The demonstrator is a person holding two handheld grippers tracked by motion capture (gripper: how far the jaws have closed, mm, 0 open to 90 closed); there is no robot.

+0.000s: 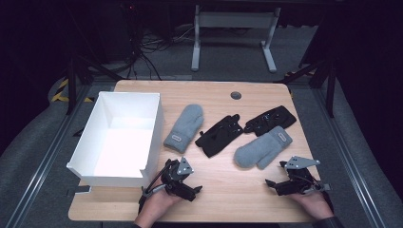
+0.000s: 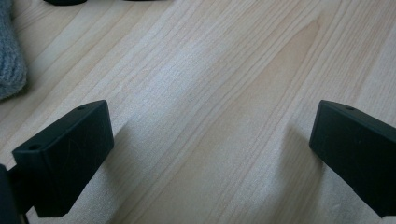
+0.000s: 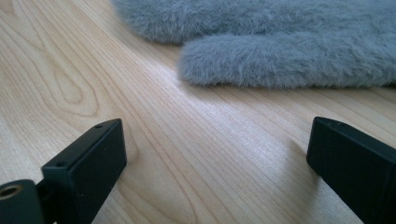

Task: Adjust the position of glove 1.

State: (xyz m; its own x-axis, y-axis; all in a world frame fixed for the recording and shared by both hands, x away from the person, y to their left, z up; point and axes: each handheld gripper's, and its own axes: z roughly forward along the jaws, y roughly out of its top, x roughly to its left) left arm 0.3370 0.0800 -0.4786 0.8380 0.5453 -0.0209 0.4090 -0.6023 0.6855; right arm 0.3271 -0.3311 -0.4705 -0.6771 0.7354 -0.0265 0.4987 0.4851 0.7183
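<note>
Bare-floored white box [image 1: 153, 124], mittens [image 1: 184, 127] outside

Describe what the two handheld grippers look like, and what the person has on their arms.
Both the left gripper and the right gripper are black, with two blocky black jaws and a grey three-cornered plate on top. A black cable trails from the left one. A dark sleeve covers the right wrist.

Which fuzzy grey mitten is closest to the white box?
The grey mitten lying right beside the white box; the other grey mitten lies past the black gloves.
</note>
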